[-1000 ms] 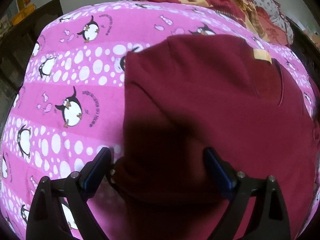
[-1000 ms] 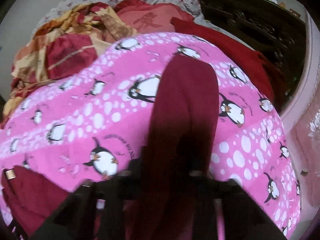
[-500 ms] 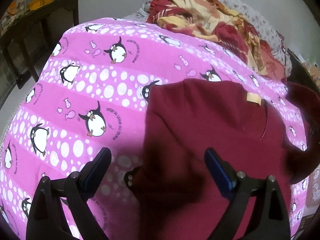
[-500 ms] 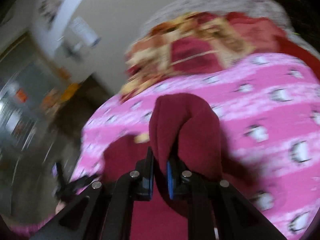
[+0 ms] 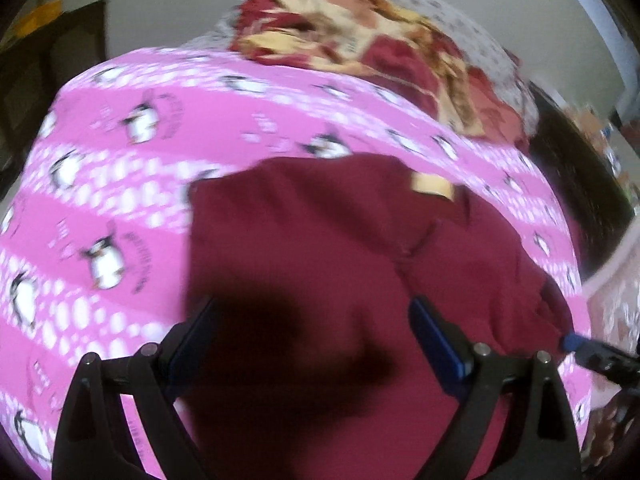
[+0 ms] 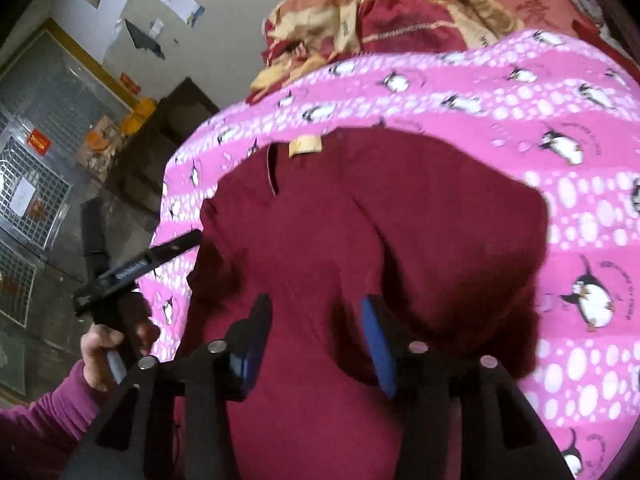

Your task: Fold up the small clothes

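The maroon shirt (image 6: 360, 216) lies flat on the penguin bedspread (image 6: 580, 208), collar tag (image 6: 306, 145) toward the bed's far edge. Left tongs (image 5: 312, 340) and right tongs (image 6: 316, 340) hover spread above its near hem, gripping nothing; the right sits nearer the folded-in sleeve.

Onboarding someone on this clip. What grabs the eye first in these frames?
The maroon shirt fills the middle of both views, spread on a loud pink penguin blanket, with a yellow tag at its collar. Both the left gripper and the right gripper are open above the cloth, holding nothing. Behind, at the head of the bed, sits a crumpled red-and-gold quilt.
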Demonstrator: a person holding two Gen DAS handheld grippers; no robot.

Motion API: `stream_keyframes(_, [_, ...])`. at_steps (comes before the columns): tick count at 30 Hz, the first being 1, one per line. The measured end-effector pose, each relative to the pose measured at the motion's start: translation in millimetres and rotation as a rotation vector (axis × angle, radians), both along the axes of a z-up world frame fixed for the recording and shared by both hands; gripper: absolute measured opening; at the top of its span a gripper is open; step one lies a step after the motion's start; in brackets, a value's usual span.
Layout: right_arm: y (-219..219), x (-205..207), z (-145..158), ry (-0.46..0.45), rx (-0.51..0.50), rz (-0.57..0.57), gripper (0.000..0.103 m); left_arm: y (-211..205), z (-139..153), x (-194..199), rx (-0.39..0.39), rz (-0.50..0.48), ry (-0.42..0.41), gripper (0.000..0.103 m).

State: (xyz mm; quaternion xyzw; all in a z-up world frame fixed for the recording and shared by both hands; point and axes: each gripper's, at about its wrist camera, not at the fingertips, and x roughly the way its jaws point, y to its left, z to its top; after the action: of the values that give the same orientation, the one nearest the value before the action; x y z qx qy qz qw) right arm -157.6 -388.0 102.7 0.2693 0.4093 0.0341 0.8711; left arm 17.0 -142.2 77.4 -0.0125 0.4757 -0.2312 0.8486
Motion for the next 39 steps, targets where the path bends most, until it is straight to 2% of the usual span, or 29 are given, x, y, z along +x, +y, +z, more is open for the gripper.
stream_keyframes(2, [-6.7,-6.2,1.5,-0.002,0.006,-0.019,0.062,-21.2,-3.5,-1.7,0.008,-0.039,0.001,0.093])
stream_keyframes(8, [-23.5,-31.0,-4.4,0.002,0.069,-0.063,0.062,-83.5,-19.5,8.3,0.079,-0.12,-0.014,0.093])
stream_keyframes(10, [-27.3,-37.5,-5.3,0.007,0.069,-0.078,0.064,-101.6,-27.3,9.9,0.101,-0.16,0.003,0.09])
stream_keyframes(12, [-32.1,-43.2,-5.9,0.006,0.06,-0.093,0.066,-114.3,-31.5,8.1,0.112,-0.203,0.012,0.047])
stream_keyframes(13, [-35.4,-45.3,-6.7,0.009,0.054,-0.106,0.066,-118.6,-29.1,6.2,0.139,-0.203,-0.008,0.041])
stream_keyframes(14, [-38.9,-47.3,-8.0,0.011,0.052,-0.12,0.067,-119.1,-22.4,3.4,0.126,-0.211,-0.026,0.02])
stream_keyframes(15, [-42.9,-49.8,-8.7,0.008,0.057,-0.137,0.067,-118.0,-17.4,1.0,0.1,-0.226,-0.022,0.011])
stream_keyframes(16, [-48.3,-52.3,-10.4,0.004,0.068,-0.158,0.067,-115.5,-9.0,-1.7,0.079,-0.232,-0.022,0.011])
stream_keyframes(19, [-61.4,-55.2,-15.9,0.014,0.084,-0.219,0.068,-97.2,22.7,-10.0,0.038,-0.214,-0.095,0.011])
stream_keyframes(22, [-68.1,-55.9,-19.3,0.026,0.077,-0.255,0.069,-61.9,52.8,-10.9,-0.027,-0.162,-0.135,0.011])
stream_keyframes(24, [-70.6,-53.7,-20.7,0.026,0.08,-0.266,0.069,-35.0,62.9,-10.6,-0.042,-0.115,-0.151,0.011])
stream_keyframes(27, [-73.3,-42.3,-21.3,0.031,0.051,-0.282,0.069,-4.9,53.5,-6.5,-0.039,-0.068,-0.103,0.011])
stream_keyframes(30, [-77.7,-21.5,-25.4,0.051,0.014,-0.319,0.069,6.4,23.6,-1.0,0.006,-0.037,-0.03,0.011])
stream_keyframes(32, [-80.0,-2.0,-31.5,0.069,0.01,-0.324,0.069,10.5,4.9,2.6,0.007,-0.021,0.024,0.011])
stream_keyframes(35, [-81.0,32.0,-42.5,0.11,-0.043,-0.314,0.069,9.4,-9.8,1.2,0.029,-0.005,0.025,0.011])
stream_keyframes(37, [-86.0,52.4,-59.9,0.182,-0.07,-0.325,0.069,7.9,-16.6,-1.2,0.049,-0.009,0.034,0.011])
stream_keyframes(39, [-93.4,52.3,-67.8,0.179,-0.011,-0.327,0.069,8.4,-20.5,-2.3,0.067,-0.016,0.029,0.011])
